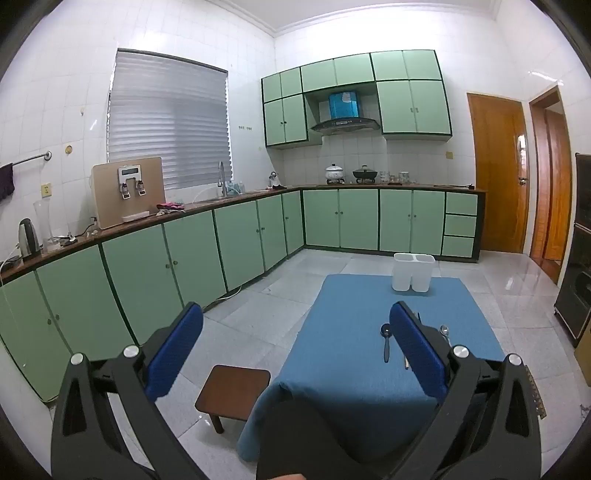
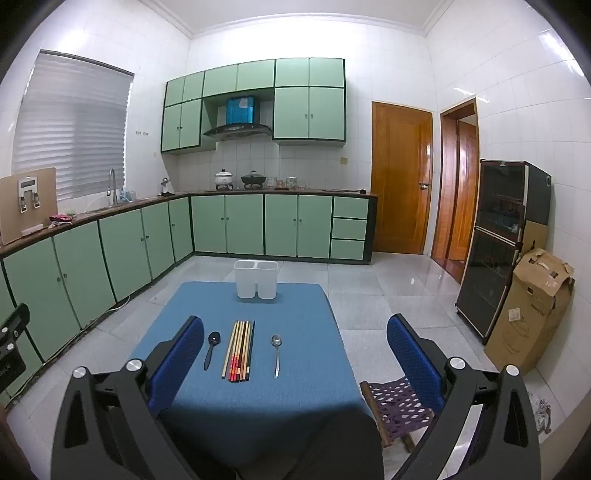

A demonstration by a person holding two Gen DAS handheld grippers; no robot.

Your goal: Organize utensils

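In the middle of the right wrist view, a row of long wooden chopsticks lies on the blue tablecloth, between a black plastic spoon and a shiny metal spoon. Higher up stands a white two-part plastic holder. The left claw and right claw are both wide apart, holding nothing.

Brightly and evenly lit from overhead; ceiling blown out to white. Glare streaks on the right wall tiles and glossy floor. Dark shadow over the near edge of the blue surface. Strong fisheye bending at the edges, black vignette in the corners. Sharp at centre, soft toward the rim.
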